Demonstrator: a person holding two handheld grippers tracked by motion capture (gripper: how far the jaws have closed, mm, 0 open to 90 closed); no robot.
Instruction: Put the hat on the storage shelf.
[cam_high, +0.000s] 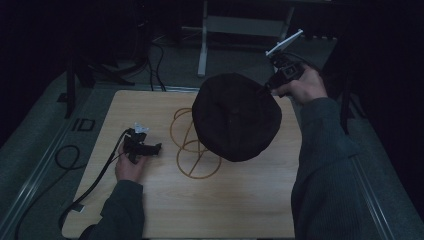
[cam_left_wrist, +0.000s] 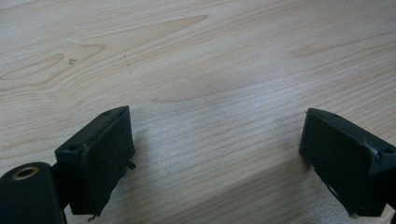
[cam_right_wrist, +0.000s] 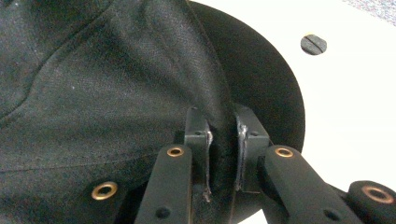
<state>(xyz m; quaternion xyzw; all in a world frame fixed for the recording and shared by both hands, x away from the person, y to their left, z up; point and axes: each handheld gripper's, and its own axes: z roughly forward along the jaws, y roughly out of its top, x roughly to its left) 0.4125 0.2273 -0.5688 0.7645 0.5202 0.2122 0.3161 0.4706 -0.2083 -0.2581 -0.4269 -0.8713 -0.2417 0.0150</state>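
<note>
High view: a pale wooden table (cam_high: 240, 200) lies in dim light, with a looping ring pattern (cam_high: 192, 150) drawn on its middle. A dark cap (cam_high: 235, 117) hangs lifted over the centre, covering part of the pattern, its edge toward 2 o'clock pinched by the right gripper (cam_high: 267, 89). The right hand (cam_high: 302, 86) holds that gripper beyond the table's far right corner, a pale plate (cam_high: 284, 42) sticking up from its top. At 9 o'clock the left hand (cam_high: 131, 167) rests on the board with the left gripper (cam_high: 150, 147) pointing toward 3 o'clock, well apart from the cap; its cable (cam_high: 95, 180) trails off toward 7 o'clock. How far this gripper's jaws are parted is too small to read here.

Left gripper view: the answer is plain. The two black jaws stand wide apart with bare wood grain between them, and nothing is held. Their shadow falls on the board just beneath.

Right gripper view: close detail that the overhead camera lacks. The jaws are clamped together on a raised fold of the cap's black fabric (cam_right_wrist: 116, 93), the cloth squeezed up between the two pads. A stiff dark brim (cam_right_wrist: 266, 88) curves off toward 2 o'clock over a white surface (cam_right_wrist: 355, 107) that bears a slotted screw head (cam_right_wrist: 313, 44).
</note>
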